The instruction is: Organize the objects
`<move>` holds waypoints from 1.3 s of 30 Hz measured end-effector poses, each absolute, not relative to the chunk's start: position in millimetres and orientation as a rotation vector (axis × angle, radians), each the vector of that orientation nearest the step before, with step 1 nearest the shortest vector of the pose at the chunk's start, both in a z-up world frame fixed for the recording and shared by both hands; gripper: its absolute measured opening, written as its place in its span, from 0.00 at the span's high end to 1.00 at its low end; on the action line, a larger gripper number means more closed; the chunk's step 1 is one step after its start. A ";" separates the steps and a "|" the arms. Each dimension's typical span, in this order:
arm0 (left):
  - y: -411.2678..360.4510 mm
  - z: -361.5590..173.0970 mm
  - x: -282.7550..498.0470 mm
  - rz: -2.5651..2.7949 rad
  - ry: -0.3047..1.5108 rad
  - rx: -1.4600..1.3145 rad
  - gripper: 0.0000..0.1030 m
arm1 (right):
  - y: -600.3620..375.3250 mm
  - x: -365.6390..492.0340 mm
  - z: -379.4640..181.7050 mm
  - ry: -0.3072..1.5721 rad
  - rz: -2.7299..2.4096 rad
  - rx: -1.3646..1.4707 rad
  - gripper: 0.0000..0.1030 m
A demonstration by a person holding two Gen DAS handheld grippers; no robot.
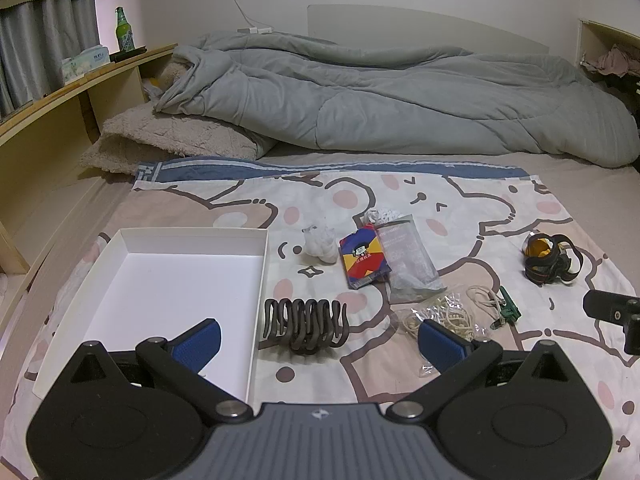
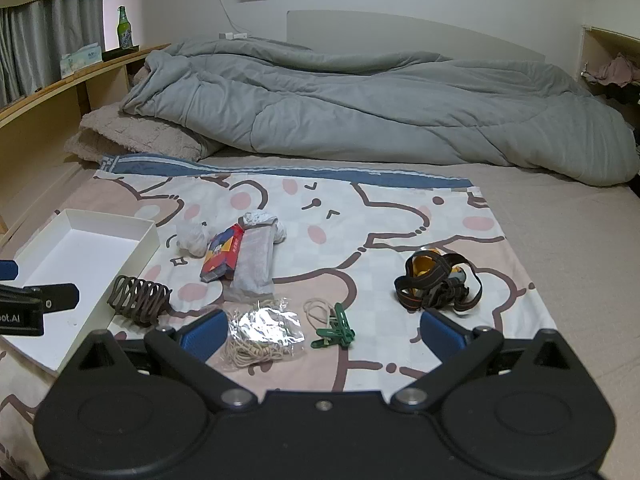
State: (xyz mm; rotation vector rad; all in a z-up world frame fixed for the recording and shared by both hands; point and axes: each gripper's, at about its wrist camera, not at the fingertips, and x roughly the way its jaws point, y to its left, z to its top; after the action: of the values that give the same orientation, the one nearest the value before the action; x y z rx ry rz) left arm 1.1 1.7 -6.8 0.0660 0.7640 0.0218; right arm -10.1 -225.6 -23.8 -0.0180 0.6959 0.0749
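Note:
On a cartoon-print cloth lie a white box lid (image 1: pixel 256 264) (image 2: pixel 148 246), a dark wavy hair claw (image 1: pixel 306 324) (image 2: pixel 138 298), a red and blue card pack (image 1: pixel 364 258) (image 2: pixel 222 254), a clear packet (image 1: pixel 410 258) (image 2: pixel 254 264), a white wad (image 1: pixel 320 242) (image 2: pixel 192 236), a bag of rubber bands (image 1: pixel 444 318) (image 2: pixel 262 332), a green clip (image 1: pixel 508 306) (image 2: pixel 334 330) and a headlamp (image 1: pixel 550 258) (image 2: pixel 436 280). My left gripper (image 1: pixel 320 340) hovers open over the hair claw. My right gripper (image 2: pixel 322 334) hovers open above the rubber bands and clip.
A rumpled grey duvet (image 1: pixel 380 100) (image 2: pixel 380 108) and a beige pillow (image 1: pixel 168 140) fill the far half of the bed. A wooden shelf (image 1: pixel 80 84) on the left carries a green bottle (image 1: pixel 124 30) and a tissue pack. Bare sheet lies right of the cloth.

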 end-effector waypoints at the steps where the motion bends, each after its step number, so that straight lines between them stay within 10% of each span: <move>1: 1.7 -6.8 1.1 0.022 0.764 0.066 0.00 | -225.7 -10.3 -23.8 0.696 0.075 -0.018 0.00; 39: 3.0 -9.7 0.1 0.019 0.764 0.071 0.00 | -224.0 -12.0 -26.4 0.708 0.078 -0.023 0.00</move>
State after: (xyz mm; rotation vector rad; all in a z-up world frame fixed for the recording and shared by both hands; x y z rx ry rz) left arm 0.1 3.0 -9.7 0.0714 0.7645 0.0193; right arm -12.0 -224.0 -26.4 -0.0232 0.7075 0.0780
